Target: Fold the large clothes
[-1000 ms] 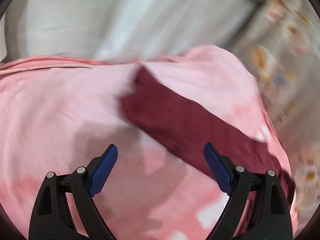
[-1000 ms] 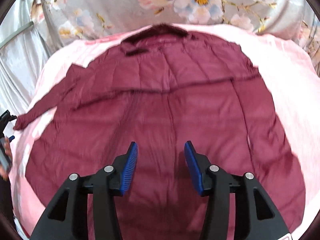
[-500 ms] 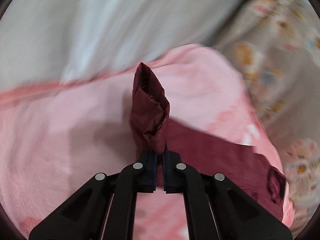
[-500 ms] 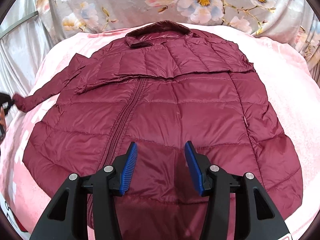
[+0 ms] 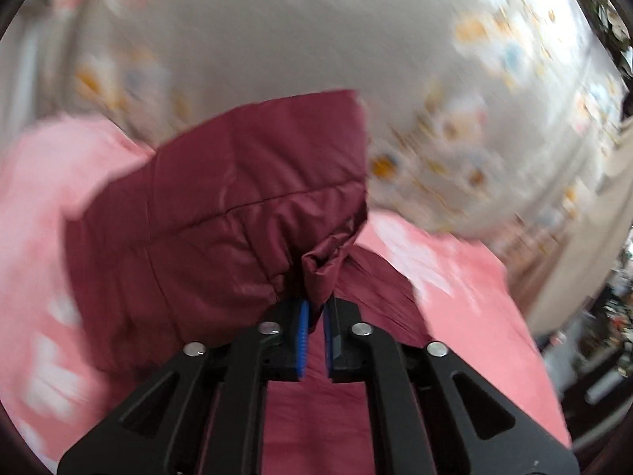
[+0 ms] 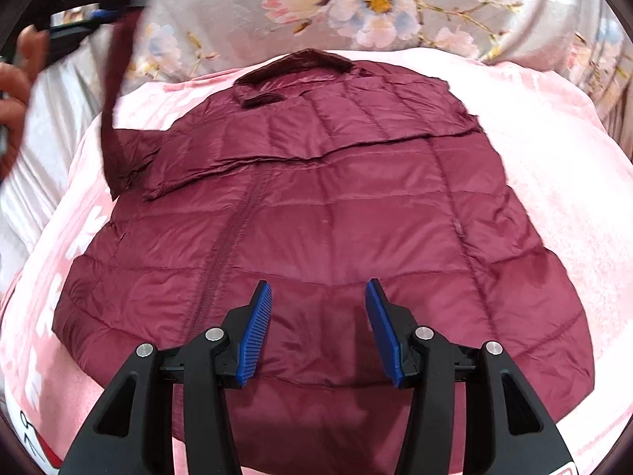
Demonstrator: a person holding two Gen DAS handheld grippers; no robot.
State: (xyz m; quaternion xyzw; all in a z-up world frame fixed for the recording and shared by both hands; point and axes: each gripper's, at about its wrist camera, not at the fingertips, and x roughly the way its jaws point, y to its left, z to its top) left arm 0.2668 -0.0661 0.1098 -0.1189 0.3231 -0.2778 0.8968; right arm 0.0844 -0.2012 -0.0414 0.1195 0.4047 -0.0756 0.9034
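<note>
A maroon quilted jacket (image 6: 336, 206) lies flat, front up, on a pink blanket (image 6: 561, 182), collar at the far end. My left gripper (image 5: 314, 316) is shut on the end of the jacket's left sleeve (image 5: 237, 206), which bunches above the jaws. In the right wrist view the left gripper (image 6: 95, 12) holds that sleeve (image 6: 114, 91) lifted high at the upper left, stretched up from the shoulder. My right gripper (image 6: 318, 328) is open and empty, hovering over the jacket's hem near the zipper.
Floral grey fabric (image 6: 376, 0) rises behind the blanket. White sheeting (image 6: 43, 126) lies at the left. In the left wrist view dark furniture and clutter (image 5: 605, 336) show at the right edge.
My left gripper closed on the sleeve end, then lifted it off the blanket and swung it up and over toward the jacket. The right gripper stayed open over the hem.
</note>
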